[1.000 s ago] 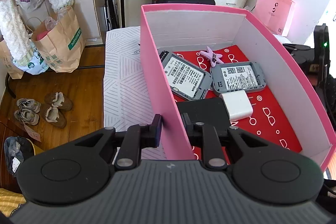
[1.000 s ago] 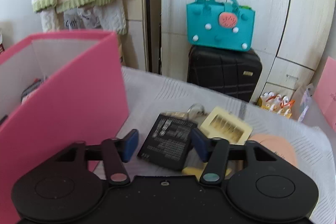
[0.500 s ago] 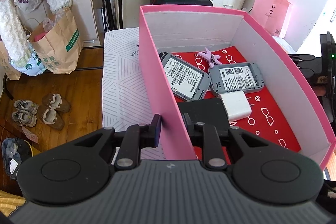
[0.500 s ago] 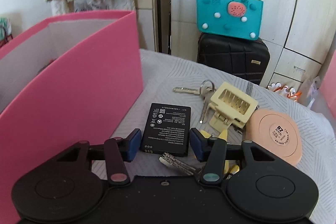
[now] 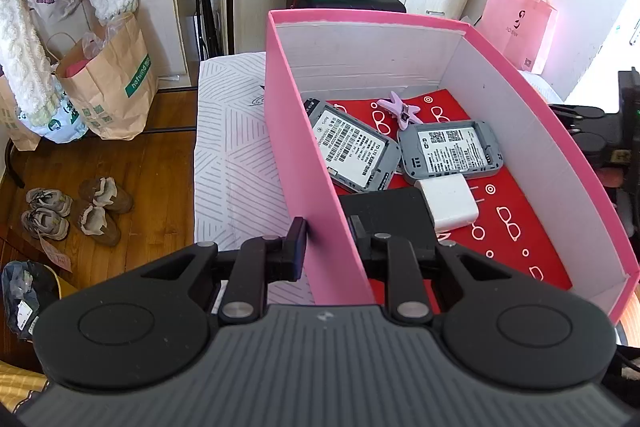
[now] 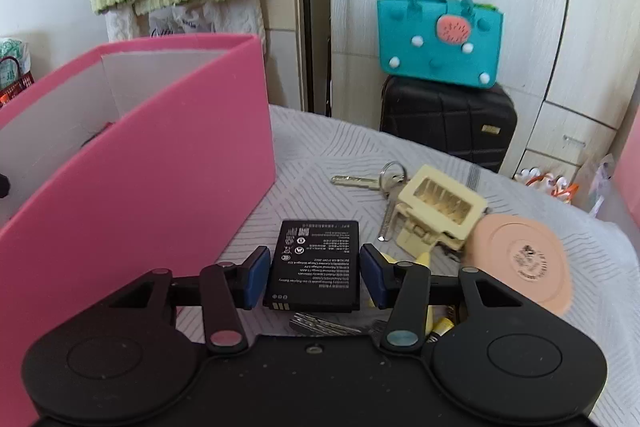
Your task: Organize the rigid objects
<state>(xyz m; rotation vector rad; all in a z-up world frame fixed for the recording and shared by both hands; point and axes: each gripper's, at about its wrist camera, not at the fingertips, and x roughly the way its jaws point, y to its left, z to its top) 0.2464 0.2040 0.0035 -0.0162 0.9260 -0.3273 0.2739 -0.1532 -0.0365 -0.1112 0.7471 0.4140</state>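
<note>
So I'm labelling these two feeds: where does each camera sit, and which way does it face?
Left wrist: on the left gripper, looking down into the pink cardboard box; its fingers clamp the box's near wall.
Right wrist: on the right gripper, looking down at the black flat battery between its fingers on the white patterned cloth.
Shared: the box and the teal felt handbag.

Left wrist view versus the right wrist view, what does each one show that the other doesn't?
Only the left wrist view shows the box's inside: two grey devices, a white charger, a purple clip, and the left gripper clamped on the box wall. Only the right wrist view shows the right gripper around a black battery, plus keys, a cream clip and a peach disc. Both show the pink box and teal bag.
</note>
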